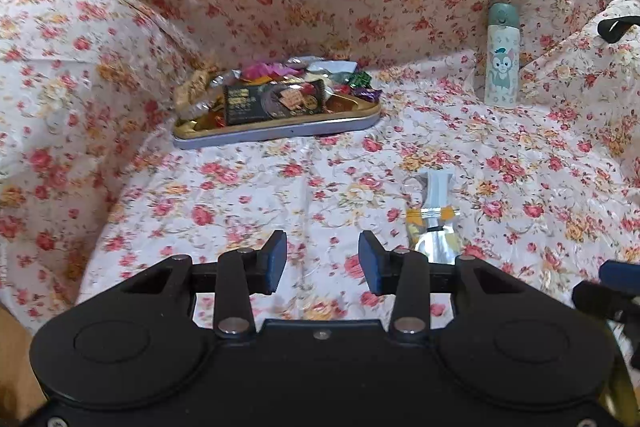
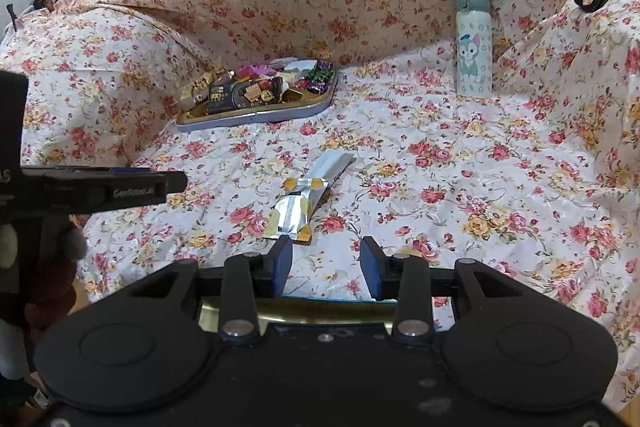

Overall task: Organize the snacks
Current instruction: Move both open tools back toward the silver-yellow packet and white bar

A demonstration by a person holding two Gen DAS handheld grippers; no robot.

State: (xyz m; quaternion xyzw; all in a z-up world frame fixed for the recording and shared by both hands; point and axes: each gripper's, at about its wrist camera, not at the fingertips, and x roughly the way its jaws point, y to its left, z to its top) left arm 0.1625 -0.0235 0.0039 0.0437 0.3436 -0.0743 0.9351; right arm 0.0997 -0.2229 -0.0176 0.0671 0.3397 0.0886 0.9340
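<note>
A silver and yellow snack bar [image 2: 298,205] lies on the floral cloth, just ahead and left of my right gripper [image 2: 326,265], which is open and empty. The bar also shows in the left wrist view [image 1: 434,223], right of my left gripper [image 1: 322,259], which is open and empty above the cloth. A shallow tin tray [image 1: 280,135] at the back left holds several wrapped snacks, with a dark cracker pack [image 1: 274,102] on top. The tray also shows in the right wrist view [image 2: 256,117].
A pale green cartoon bottle [image 1: 501,55] stands upright at the back right, also in the right wrist view [image 2: 474,43]. The floral cloth [image 1: 280,195] rises in folds at the back and sides. The left gripper's body [image 2: 92,187] shows at the left of the right wrist view.
</note>
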